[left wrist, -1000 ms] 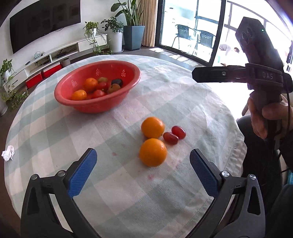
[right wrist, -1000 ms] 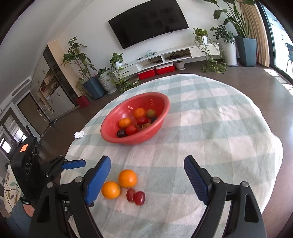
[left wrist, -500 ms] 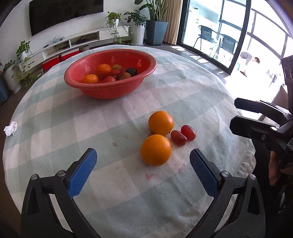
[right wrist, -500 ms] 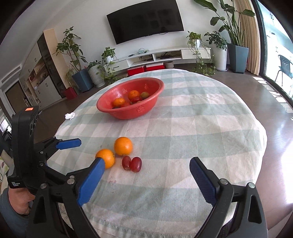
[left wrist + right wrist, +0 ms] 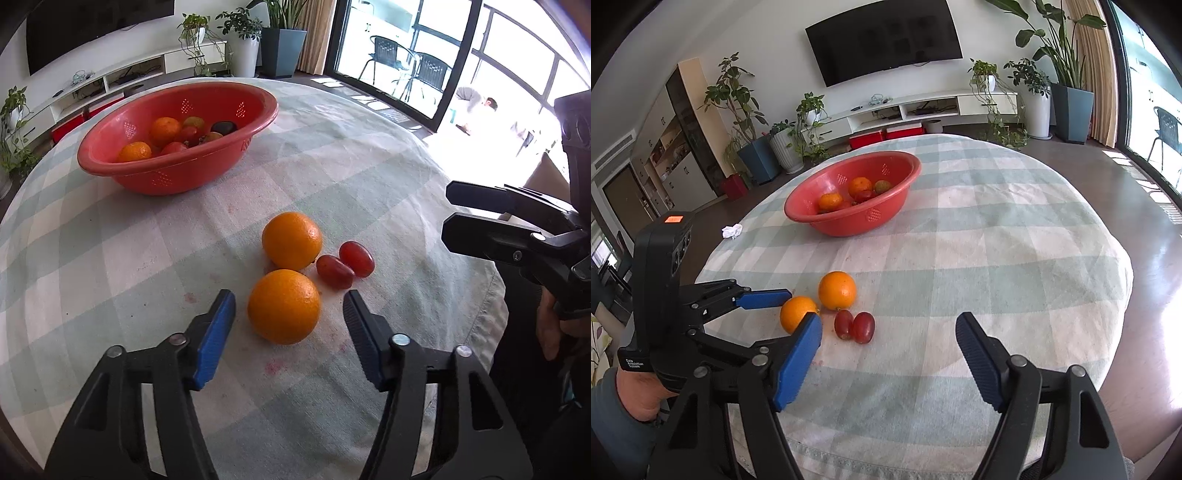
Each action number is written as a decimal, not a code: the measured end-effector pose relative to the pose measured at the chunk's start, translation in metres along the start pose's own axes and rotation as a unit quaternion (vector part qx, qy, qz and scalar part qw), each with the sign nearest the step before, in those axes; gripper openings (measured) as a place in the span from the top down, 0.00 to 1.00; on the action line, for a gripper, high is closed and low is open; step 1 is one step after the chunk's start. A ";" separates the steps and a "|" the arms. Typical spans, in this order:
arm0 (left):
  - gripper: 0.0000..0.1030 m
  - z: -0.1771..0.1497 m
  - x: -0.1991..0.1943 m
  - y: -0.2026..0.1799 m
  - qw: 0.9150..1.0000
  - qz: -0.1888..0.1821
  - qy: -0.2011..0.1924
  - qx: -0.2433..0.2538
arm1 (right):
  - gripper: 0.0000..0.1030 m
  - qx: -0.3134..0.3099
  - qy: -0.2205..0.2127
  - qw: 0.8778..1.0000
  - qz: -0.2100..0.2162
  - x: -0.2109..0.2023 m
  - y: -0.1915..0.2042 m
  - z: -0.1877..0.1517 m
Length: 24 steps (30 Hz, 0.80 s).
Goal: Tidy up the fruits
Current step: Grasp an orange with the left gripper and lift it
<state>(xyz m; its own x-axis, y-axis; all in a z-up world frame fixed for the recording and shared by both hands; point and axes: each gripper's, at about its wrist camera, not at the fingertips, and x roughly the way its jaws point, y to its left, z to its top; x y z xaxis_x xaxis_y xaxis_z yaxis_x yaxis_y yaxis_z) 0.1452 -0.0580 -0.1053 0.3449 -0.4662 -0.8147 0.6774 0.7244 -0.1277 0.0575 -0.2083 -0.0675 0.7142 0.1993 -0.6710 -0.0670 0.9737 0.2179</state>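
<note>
Whereas a second ago it gaped wide, the left hand-held gripper [image 5: 289, 308] now closes around the nearer orange [image 5: 283, 306], pads not yet touching. Right hand-held gripper [image 5: 888, 334]: narrowing, empty. Second orange [image 5: 291, 240], two grapes [image 5: 345, 264]: tabletop [image 5: 369, 177]. Bowl [image 5: 177, 177] unmoved.

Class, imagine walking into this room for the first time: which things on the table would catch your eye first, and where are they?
A red bowl holding fruit stands far back on the checked tablecloth. Nearer the edge lie two oranges with two red grapes beside them. The left gripper is closing around the nearer orange, pads not yet touching.
</note>
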 end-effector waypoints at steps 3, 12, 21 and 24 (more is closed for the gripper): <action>0.61 0.000 0.004 0.002 1.000 0.004 0.003 -0.007 | 0.27 -0.001 -0.001 1.000 -0.001 0.000 0.000 0.001; 0.64 -0.003 0.001 0.005 1.000 0.003 -0.008 -0.023 | 0.31 -0.015 0.017 1.000 0.003 0.008 0.005 0.001; 0.64 -0.018 -0.018 0.016 0.999 0.010 -0.021 -0.049 | 0.52 -0.052 0.068 0.996 0.005 0.035 0.018 -0.004; 0.64 -0.024 -0.023 0.021 0.998 0.012 -0.024 -0.059 | 0.54 -0.057 0.072 0.996 0.002 0.043 0.021 -0.002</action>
<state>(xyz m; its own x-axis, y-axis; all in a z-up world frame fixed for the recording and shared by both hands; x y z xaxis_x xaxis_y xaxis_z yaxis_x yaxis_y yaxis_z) 0.1362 -0.0197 -0.1024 0.3936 -0.4692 -0.7905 0.5885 0.7892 -0.1754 0.0857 -0.1793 -0.0932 0.6070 0.2084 -0.7669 -0.1533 0.9776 0.1443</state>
